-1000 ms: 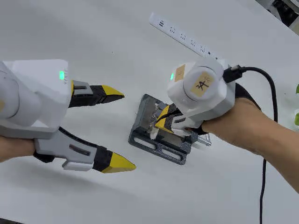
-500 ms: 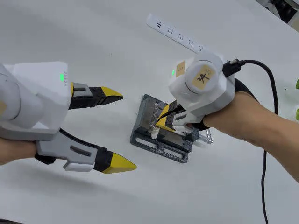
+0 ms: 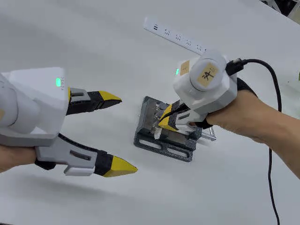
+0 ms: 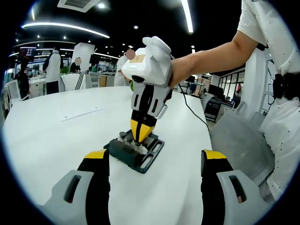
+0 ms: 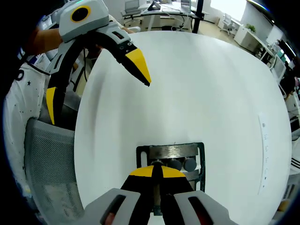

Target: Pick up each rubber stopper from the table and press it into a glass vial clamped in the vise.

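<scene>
Stoppers [image 5: 183,164] sit grey and round in a row in the vise [image 3: 159,145] on the table, right under the right gripper [image 3: 165,123]. Its jaws are closed tip to tip and point down at the row's end, where a vial [image 3: 156,133] stands; I cannot tell whether a stopper is pinched between them. The left gripper [image 3: 125,134] hovers wide open and empty, apart from the vise, so a tilted or off-centre push could skid the tips off, cock the stopper, crack the glass, or slide the unsteadied vise.
</scene>
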Tool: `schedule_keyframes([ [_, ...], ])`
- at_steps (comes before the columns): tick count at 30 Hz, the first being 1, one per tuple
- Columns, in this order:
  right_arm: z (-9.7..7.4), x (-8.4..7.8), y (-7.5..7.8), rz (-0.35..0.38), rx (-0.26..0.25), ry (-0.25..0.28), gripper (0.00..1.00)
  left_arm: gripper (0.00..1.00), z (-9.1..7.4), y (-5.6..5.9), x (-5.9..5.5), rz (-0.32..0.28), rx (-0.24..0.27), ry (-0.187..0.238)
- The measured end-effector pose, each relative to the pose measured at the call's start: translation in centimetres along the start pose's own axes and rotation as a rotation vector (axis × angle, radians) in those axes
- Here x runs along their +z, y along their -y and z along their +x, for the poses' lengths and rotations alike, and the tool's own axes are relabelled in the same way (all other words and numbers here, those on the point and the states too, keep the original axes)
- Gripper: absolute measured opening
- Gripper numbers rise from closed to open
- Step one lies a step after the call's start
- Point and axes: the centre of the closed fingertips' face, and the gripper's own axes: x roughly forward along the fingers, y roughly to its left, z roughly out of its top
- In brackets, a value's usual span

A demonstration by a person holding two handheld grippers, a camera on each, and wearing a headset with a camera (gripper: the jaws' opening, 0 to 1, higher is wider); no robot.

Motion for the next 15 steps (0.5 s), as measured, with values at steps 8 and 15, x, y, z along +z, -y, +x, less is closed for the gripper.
schedule_keyframes([
  [8, -0.1, 0.1, 0.01, 0.018, -0.007, 0.031, 0.0, 0.79, -0.16, 0.16, 0.37, 0.003, 0.002, -0.013],
  [15, -0.35, -0.12, 0.0, 0.043, -0.016, 0.063, 0.0, 0.79, -0.31, 0.12, 0.39, 0.01, 0.007, -0.03],
])
